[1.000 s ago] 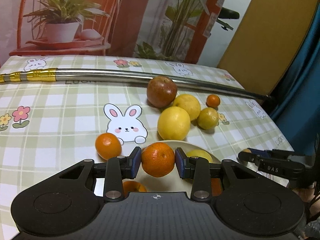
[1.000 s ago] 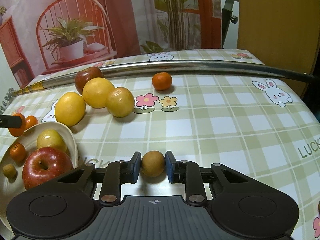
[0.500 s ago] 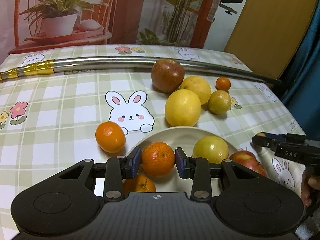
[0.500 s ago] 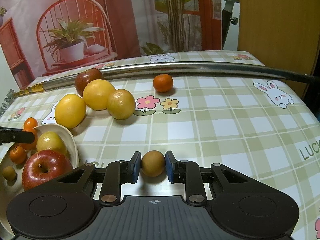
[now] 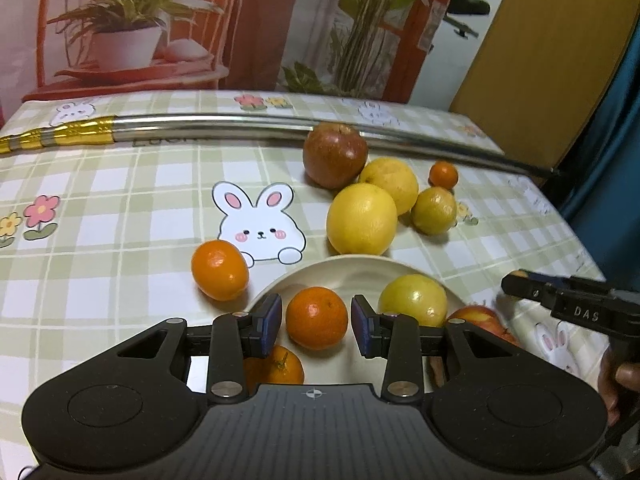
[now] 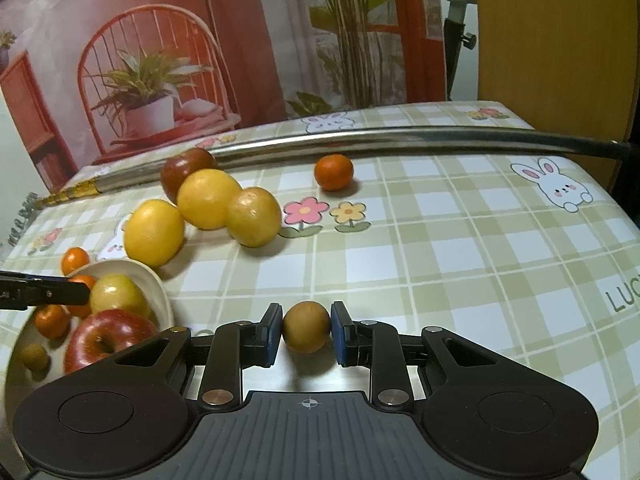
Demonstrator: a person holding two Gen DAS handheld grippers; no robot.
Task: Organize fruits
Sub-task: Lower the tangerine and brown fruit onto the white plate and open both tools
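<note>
Over the plate (image 5: 352, 264), the left gripper (image 5: 316, 322) has a mandarin (image 5: 317, 317) between its pads. Small gap showing on both sides, so the jaws look just off the fruit: released, or close to it, and the fruit seems to sit in the plate.

Right gripper (image 6: 306, 330) is clamped tight on a small brown fruit (image 6: 306, 326), low over the tablecloth (image 6: 440, 260), just to the right of the plate and not yet over it.

Already in the plate, per the right view: red apple (image 6: 108, 340), yellow-green apple (image 6: 118, 294), another mandarin (image 6: 50, 320), a second small brown fruit (image 6: 34, 356).

Left on the cloth:
- orange (image 5: 219, 269) just beside the plate's left rim
- dark red apple (image 5: 335, 156) against the metal rod (image 5: 200, 124)
- three yellow citrus in a cluster: big one (image 5: 362, 218), one behind it (image 5: 390, 184), smaller one (image 5: 434, 210)
- tiny mandarin (image 5: 443, 174) beyond the cluster

My read: roughly halfway. Five or six in counting the two in hand, six loose. Plate is already crowded and the large citrus will be tight; a round fruit may roll off.
</note>
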